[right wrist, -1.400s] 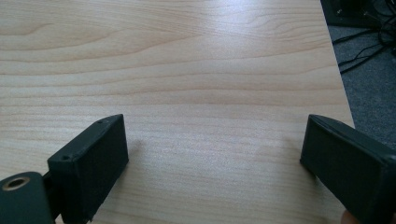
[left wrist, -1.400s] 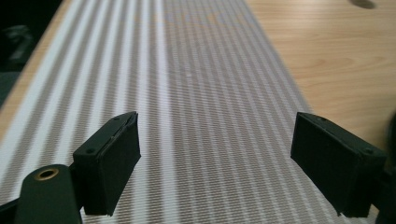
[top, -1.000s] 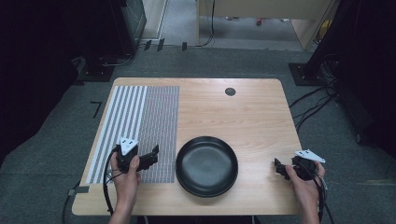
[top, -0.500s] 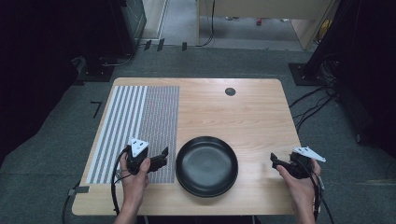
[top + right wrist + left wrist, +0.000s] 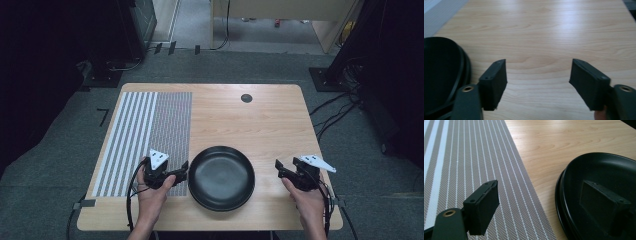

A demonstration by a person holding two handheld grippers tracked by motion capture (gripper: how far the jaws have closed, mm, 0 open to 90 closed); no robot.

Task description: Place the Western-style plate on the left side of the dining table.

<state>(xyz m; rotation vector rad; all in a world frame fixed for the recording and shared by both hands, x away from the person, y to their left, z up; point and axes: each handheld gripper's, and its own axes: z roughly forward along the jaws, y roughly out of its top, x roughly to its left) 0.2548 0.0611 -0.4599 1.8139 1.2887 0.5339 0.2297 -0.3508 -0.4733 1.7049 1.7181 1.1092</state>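
Black jaws of my left gripper [image 5: 181, 175] stand apart with nothing pinched: in the left gripper view one jaw hangs over the grey woven placemat with white stripes [image 5: 469, 165], the other over the rim of the round black shallow plate [image 5: 604, 177]; contact with the rim I can't confirm. Right gripper [image 5: 279, 167], held above bare wood just right of the plate: jaws have just been closing, but a wide gap remains and nothing sits between them. Plate [image 5: 221, 177] lies near the front edge of the light wooden table [image 5: 260, 125], between both grippers, its left rim just beside the placemat's right edge. Small black round disc [image 5: 246, 98] sits near the table's far edge, well apart.
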